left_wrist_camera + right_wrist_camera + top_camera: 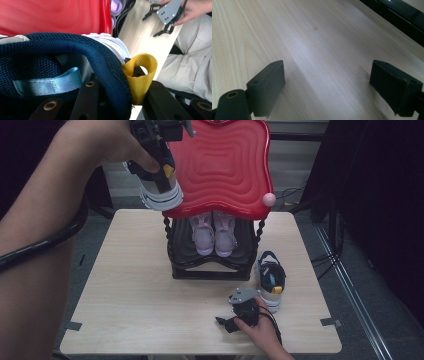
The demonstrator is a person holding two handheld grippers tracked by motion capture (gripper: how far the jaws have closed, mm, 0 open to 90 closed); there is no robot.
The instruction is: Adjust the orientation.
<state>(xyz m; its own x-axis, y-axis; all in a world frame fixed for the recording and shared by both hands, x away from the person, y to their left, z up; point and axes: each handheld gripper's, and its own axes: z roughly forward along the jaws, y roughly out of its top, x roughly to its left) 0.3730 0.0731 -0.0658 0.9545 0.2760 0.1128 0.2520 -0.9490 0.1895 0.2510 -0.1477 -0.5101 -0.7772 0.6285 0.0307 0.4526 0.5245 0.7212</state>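
Sneaker in my left jaws: navy-collared sneaker (159, 187) with white sole, held up at about 11 o'clock of the table, against the left edge of the red shelf top (225, 165).
Left gripper (159, 157): closed down on the sneaker's heel collar; in the left gripper view the navy mesh rim (100, 57) runs between my black jaws, with the yellow heel loop (140, 72) just to its right.
Hidden on the sneaker: toe and laces are out of sight; my own hand (107, 142) covers most of its upper in the high view.
Right gripper (235, 317): resting low at 6 o'clock of the table (130, 285), jaws wide apart with nothing between them, bare wood under them in the right gripper view.
Second sneaker (270, 280): stands on the table at about 4 o'clock, just beyond my right hand (262, 332).
Pink pair (214, 232): on the black lower shelf (210, 267); their heels are hidden under the red top.
Pink ball (269, 199): at the red top's right corner.
Cut off: the red top's far edge runs out of the high view.
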